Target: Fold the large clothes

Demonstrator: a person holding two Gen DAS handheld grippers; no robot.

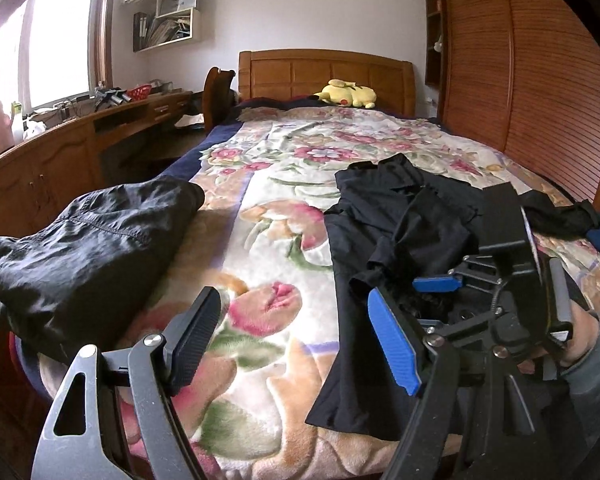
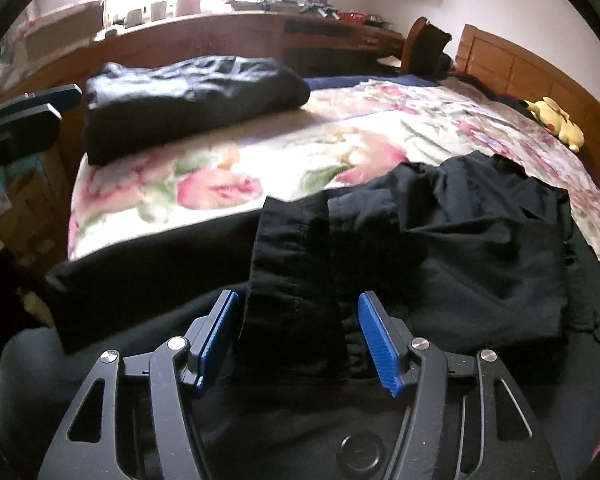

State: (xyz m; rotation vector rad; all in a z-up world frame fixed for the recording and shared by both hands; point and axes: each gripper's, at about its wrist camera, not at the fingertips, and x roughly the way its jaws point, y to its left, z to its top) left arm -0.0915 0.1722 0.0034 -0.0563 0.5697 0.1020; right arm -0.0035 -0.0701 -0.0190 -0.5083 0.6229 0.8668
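A rumpled black garment lies on the right side of the floral blanket, its hem hanging over the near edge. My right gripper straddles a folded strip of this black cloth; its blue pads stand just off the cloth on both sides without pressing it. In the left wrist view the right gripper sits low on the garment, held by a hand. My left gripper hovers open over bare blanket, nothing between its fingers.
A folded dark garment rests on the bed's near left corner. A yellow plush toy lies by the wooden headboard. A wooden desk runs along the left, a slatted wardrobe along the right.
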